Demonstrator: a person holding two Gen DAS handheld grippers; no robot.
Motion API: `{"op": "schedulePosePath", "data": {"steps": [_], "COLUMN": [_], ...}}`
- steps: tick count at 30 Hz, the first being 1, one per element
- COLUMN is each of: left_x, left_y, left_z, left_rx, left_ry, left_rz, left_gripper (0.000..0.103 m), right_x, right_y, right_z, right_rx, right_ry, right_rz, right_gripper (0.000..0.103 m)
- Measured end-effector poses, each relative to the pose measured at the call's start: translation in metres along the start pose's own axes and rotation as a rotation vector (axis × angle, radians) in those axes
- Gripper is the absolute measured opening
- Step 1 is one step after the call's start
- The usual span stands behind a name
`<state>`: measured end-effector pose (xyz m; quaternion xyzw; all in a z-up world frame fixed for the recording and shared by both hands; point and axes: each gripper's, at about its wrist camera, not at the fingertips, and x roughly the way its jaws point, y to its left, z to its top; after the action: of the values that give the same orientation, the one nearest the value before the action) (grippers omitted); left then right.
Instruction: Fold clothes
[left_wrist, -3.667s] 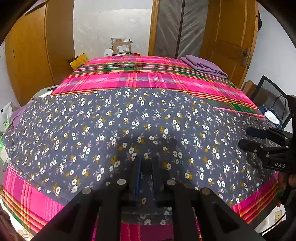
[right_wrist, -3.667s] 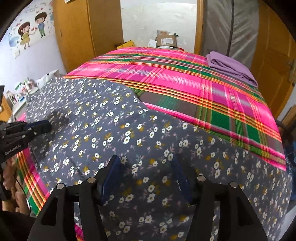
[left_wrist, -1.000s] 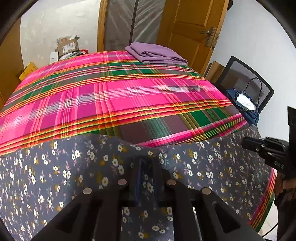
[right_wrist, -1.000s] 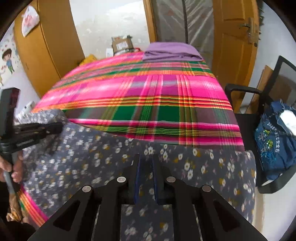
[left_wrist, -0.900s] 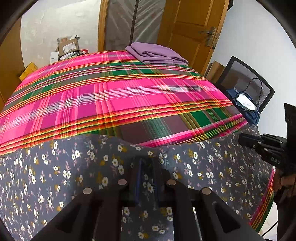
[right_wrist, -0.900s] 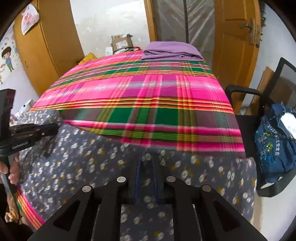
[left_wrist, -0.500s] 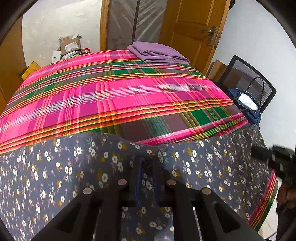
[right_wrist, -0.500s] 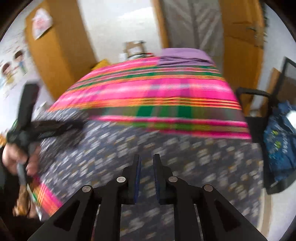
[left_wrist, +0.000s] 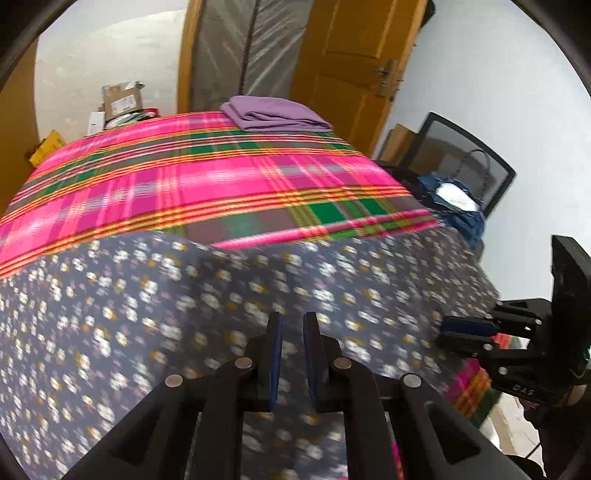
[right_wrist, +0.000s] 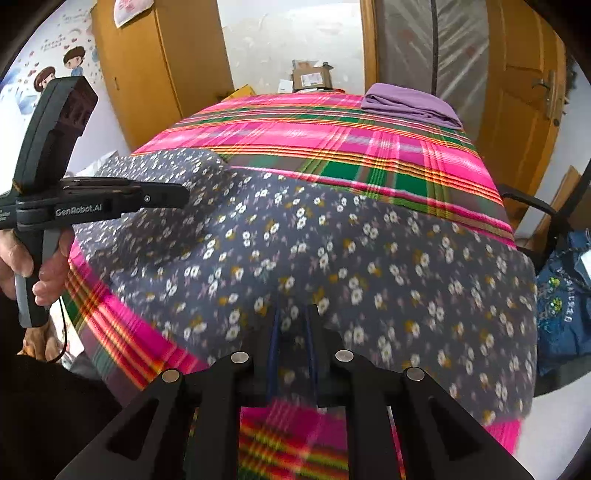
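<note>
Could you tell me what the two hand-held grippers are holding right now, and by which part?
Both pinch the grey floral cloth along its near edge: left hand-held gripper and right hand-held gripper, each at a separate spot.

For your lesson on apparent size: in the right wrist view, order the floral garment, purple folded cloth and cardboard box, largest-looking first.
1. floral garment
2. purple folded cloth
3. cardboard box
The garment lies nearest the camera, which enlarges it.

Readable markings on two black handheld grippers

Showing "GenRobot.AI" in white on the side of the left black plastic gripper (right_wrist: 186, 195); showing "DAS" on the body of the right black plastic gripper (left_wrist: 443, 334).
</note>
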<state>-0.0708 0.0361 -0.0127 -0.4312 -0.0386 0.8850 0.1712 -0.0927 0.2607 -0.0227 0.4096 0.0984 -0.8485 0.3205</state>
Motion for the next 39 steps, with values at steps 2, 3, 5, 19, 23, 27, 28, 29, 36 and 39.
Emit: {"op": "schedulePosePath", "data": {"steps": [2, 3, 5, 19, 23, 27, 28, 29, 36, 39], "left_x": [0.001, 0.002, 0.005, 0.022, 0.02, 0.023, 0.023, 0.023, 0.023, 0.023], "left_y": [-0.013, -0.019, -0.03, -0.049, -0.048, -0.048, -0.048, -0.048, -0.046, -0.045], "left_z": [-0.005, -0.007, -0.011, -0.026, -0.025, -0.025, -0.025, -0.025, -0.025, -0.026], "left_rx": [0.023, 0.038, 0.068, 0.124, 0.111, 0.099, 0.097, 0.095, 0.081, 0.079], "left_ry": [0.007, 0.009, 0.013, 0.046, 0.037, 0.04, 0.038, 0.037, 0.033, 0.031], "left_rz": [-0.034, -0.049, -0.075, -0.061, -0.075, -0.074, -0.075, -0.075, -0.077, -0.079], "left_gripper": [0.012, 0.012, 0.012, 0.012, 0.012, 0.012, 0.012, 0.012, 0.012, 0.012], "right_x": [-0.005, -0.008, -0.015, -0.045, -0.053, -0.049, -0.043, -0.038, 0.015, 0.012], "right_y": [0.001, 0.002, 0.0, -0.063, -0.079, -0.096, -0.099, -0.1, -0.112, -0.133], "right_z": [-0.008, -0.012, -0.02, -0.044, -0.037, -0.011, -0.002, 0.006, 0.039, 0.036], "right_rx": [-0.006, -0.006, 0.012, 0.251, 0.291, 0.32, 0.322, 0.318, 0.265, 0.298], "right_ry": [-0.001, -0.007, -0.014, -0.082, -0.108, -0.147, -0.141, -0.134, -0.037, -0.052], "right_rz": [-0.007, -0.008, -0.006, -0.154, -0.193, -0.208, -0.207, -0.201, -0.191, -0.199], "right_gripper": [0.015, 0.015, 0.015, 0.015, 0.015, 0.015, 0.015, 0.015, 0.015, 0.014]}}
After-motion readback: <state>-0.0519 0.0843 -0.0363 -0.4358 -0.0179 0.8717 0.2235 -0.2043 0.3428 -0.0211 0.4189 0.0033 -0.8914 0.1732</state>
